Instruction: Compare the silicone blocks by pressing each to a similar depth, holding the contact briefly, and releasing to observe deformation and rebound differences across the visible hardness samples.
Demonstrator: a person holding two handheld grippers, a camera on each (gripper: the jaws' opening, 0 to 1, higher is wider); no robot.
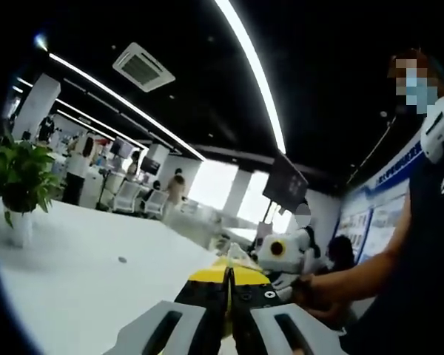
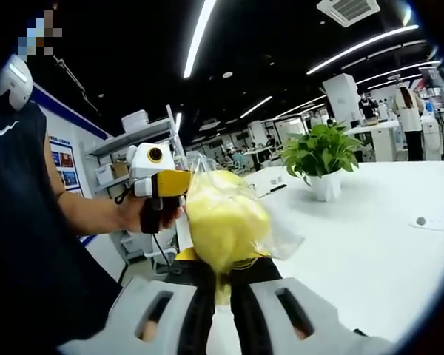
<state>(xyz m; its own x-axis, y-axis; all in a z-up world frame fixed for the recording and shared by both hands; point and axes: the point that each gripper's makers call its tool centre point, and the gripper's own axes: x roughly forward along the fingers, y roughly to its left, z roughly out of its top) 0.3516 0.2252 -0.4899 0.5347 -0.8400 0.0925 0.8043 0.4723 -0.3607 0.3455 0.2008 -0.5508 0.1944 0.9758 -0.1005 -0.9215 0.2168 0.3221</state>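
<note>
No pressing visible yet: right gripper clamped on a bagged yellow block at 12 o'clock ahead of its jaws, left gripper jaws nearly together with nothing between, above the white table.

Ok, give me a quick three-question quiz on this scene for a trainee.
1. True or false: the right hand-held gripper is closed on a yellow sample wrapped in a clear bag.
2. What stands on the white table? A) a potted plant B) a kettle C) a laptop
3. Fill in: the plant's pot is ___ in colour.

Key: 1 true; 2 A; 3 white.
</note>
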